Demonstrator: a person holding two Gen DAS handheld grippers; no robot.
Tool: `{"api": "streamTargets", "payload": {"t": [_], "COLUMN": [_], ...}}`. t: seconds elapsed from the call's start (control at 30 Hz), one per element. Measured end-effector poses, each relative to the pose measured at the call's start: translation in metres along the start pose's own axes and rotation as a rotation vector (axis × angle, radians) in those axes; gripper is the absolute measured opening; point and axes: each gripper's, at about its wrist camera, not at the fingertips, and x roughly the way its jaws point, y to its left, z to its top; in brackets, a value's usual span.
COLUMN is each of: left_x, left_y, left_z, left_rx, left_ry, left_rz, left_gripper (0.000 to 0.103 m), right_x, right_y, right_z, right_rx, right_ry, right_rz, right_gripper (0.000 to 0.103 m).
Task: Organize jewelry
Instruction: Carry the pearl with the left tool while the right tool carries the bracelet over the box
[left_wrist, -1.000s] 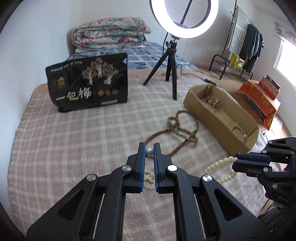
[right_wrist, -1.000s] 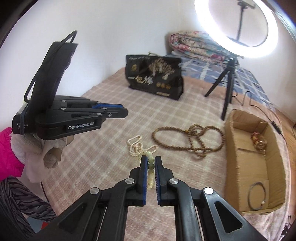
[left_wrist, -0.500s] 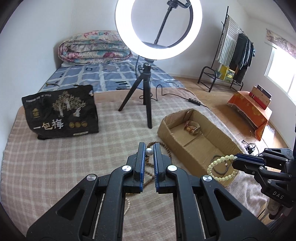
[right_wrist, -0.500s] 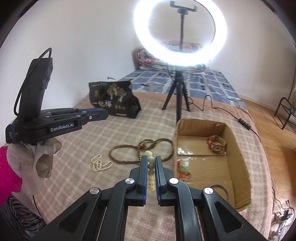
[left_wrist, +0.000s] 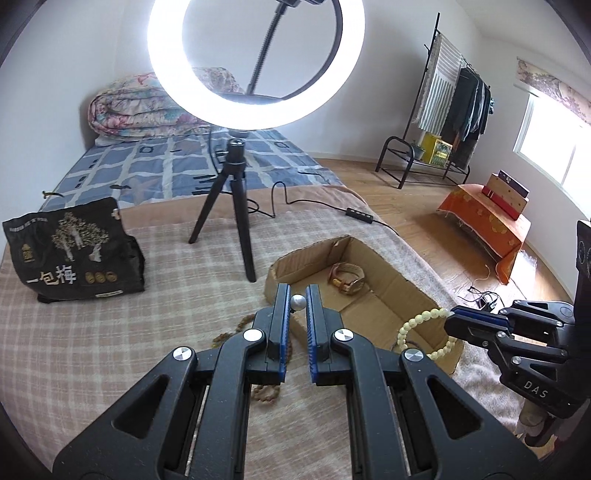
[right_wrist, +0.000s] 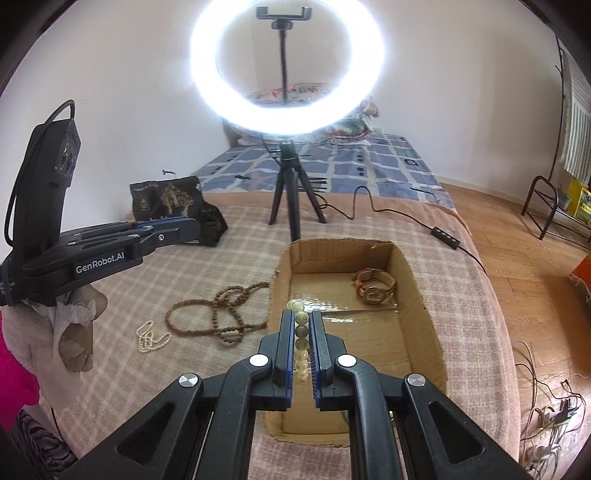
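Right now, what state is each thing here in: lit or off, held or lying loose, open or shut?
Ring light: lit.
Box: open, holds a watch.
Left tongs: shut on a silver bead.
Right tongs: shut on a pale bracelet, over the box.
Brown beads: loose on the blanket.
White strand: loose on the blanket.
Black bag: upright.

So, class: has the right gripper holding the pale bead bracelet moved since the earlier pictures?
Yes. The right gripper, shut on the pale bead bracelet, was over the blanket beside the brown bead necklace; it has travelled to the right and now hangs over the cardboard box.
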Motion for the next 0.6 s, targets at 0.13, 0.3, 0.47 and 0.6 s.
{"api": "streamTargets", "payload": {"t": [0.13,0.3,0.47,0.6], "left_x": [0.015,0.034,0.052,0.065], "left_y": [-0.009,-0.017,-0.025,-0.035], "left_z": [0.004,0.011,0.017,0.018], "left_rx": [0.000,-0.015,-0.018,-0.011], "left_ry": [0.010,0.013,0.016,0.027], "left_rz": [-0.010,-0.024,-0.040,-0.044], "left_gripper": [0.006,0.006,0.006,0.006], "right_x": [0.004,0.013,0.022,0.030], "right_y": [-0.012,-0.024,-0.036,-0.048], "right_z": [0.002,0.002,0.001,-0.001], "right_rx": [0.010,0.014,0.017,0.034], "right_ry": [0.005,0.022,0.036,0.046], "right_rz": [-0.016,-0.030,-0.041,-0.041], "right_gripper": [0.005,0.005,0.005,0.005]}}
